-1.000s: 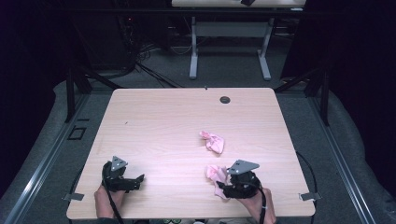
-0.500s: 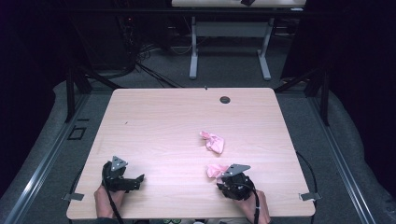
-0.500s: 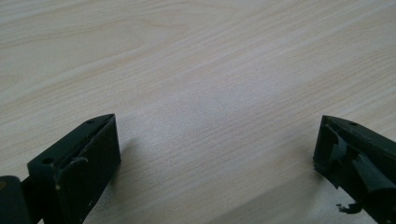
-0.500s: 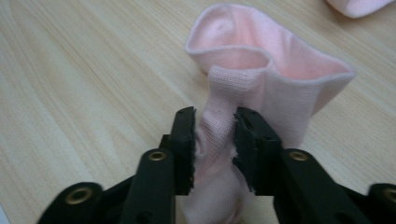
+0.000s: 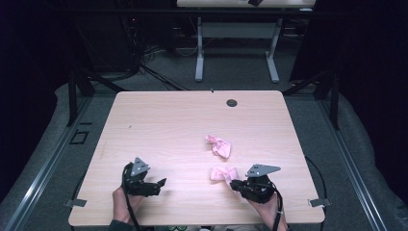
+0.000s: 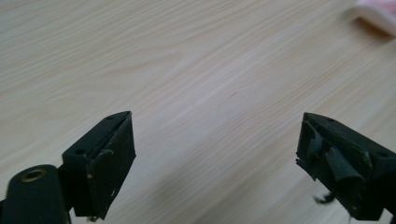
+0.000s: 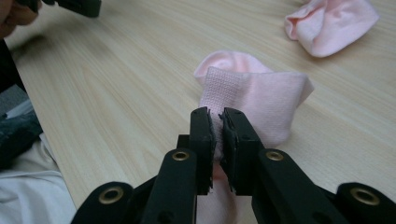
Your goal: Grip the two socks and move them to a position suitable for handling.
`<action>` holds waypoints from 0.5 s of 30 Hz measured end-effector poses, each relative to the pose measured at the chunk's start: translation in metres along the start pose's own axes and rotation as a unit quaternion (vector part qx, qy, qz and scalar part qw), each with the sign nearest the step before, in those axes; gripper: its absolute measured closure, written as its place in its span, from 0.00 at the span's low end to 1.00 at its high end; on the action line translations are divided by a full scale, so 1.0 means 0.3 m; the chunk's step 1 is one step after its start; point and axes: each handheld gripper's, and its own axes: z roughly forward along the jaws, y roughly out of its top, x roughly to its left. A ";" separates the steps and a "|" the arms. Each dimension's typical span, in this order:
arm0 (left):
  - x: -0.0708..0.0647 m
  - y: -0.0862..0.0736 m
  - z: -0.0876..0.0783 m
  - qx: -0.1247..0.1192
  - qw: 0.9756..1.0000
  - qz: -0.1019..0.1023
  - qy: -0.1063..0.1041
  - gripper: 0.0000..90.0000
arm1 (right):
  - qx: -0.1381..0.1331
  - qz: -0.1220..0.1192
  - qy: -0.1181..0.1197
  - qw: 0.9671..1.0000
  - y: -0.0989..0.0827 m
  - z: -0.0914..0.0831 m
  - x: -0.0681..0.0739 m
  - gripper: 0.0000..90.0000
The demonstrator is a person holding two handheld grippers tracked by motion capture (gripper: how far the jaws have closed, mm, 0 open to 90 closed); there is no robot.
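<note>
The right tool point(image 7: 217, 135) is clenched on the near edge of a small pale pink knitted sock point(image 7: 254, 98), its two black jaws just having closed until only a pinch of the ribbed fabric sits between them. That sock lies on the light wooden desk point(image 5: 168, 125) close to the near edge, right of the middle, and the rest of it spreads flat away from the jaws. A second pale pink sock, crumpled into a lump point(image 5: 219, 146), lies a little farther in, near the first but apart from it.

The left tool point(image 5: 155, 184) hangs released near the near-left part of the desk; its jaws stand wide with bare wood between them, though they have just narrowed a little.

The step in hand looks like the first pick-up of a sock, probably to pair or fold the two. The next move calls for lifting the pinched edge without losing so thin a bite, and bringing the left tool across to take another edge.

The part of the sock under the right jaws is hidden, so how deep the grip reaches is hard to say. In the left gripper view a pink corner is cut off at the upper right.
</note>
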 end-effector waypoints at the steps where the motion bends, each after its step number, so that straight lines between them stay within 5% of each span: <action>1: -0.020 0.019 0.013 0.001 1.000 0.011 -0.013 0.14 | -0.004 0.004 0.001 1.000 0.001 -0.005 -0.005 0.91; 7: -0.137 0.116 0.088 0.009 0.996 0.069 -0.064 0.21 | -0.022 0.035 0.009 0.999 -0.009 -0.022 -0.044 0.91; 8: -0.189 0.150 0.120 0.017 0.992 0.096 -0.080 0.22 | -0.018 0.034 0.007 0.999 -0.011 -0.022 -0.050 0.91; 11: -0.257 0.194 0.162 0.025 0.986 0.132 -0.103 0.28 | -0.018 0.042 0.001 0.999 -0.020 -0.023 -0.063 0.90; 14: -0.311 0.233 0.198 0.029 0.979 0.156 -0.129 0.34 | -0.024 0.049 -0.001 0.998 -0.027 -0.026 -0.074 0.91; 15: -0.311 0.233 0.198 0.029 0.979 0.156 -0.129 0.36 | -0.024 0.049 -0.001 0.998 -0.027 -0.026 -0.074 0.91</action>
